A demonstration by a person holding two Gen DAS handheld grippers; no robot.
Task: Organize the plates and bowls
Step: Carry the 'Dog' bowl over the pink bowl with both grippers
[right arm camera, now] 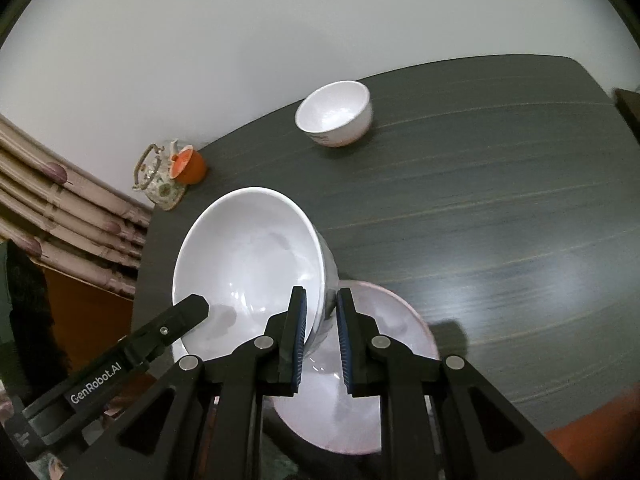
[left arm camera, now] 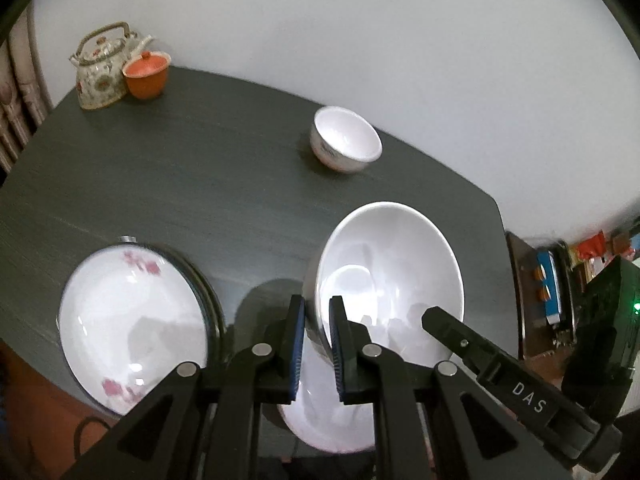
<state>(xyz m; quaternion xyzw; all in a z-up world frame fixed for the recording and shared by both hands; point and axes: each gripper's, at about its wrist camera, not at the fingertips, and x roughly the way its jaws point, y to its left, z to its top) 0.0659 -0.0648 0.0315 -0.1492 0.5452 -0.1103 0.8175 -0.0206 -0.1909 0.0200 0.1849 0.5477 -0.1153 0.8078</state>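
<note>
Both claws pinch one large white bowl (left arm camera: 390, 276) by opposite rims, L gripper (left arm camera: 317, 322) on its left wall, R gripper (right arm camera: 322, 322) on its right wall, bowl tilted & held just above a white plate (right arm camera: 384, 320) near the front edge of the dark grey wood-grain table (right arm camera: 500, 208). Behind the table is a plain pale wall w/ folded beige fabric at the left; a flowered plate (left arm camera: 132, 328) lies left of the bowl. Small white bowl (left arm camera: 346, 140) stands far back, well apart, w/ floral teapot (left arm camera: 102, 68) touching an orange lidded cup (left arm camera: 146, 74) at the far left corner.
</note>
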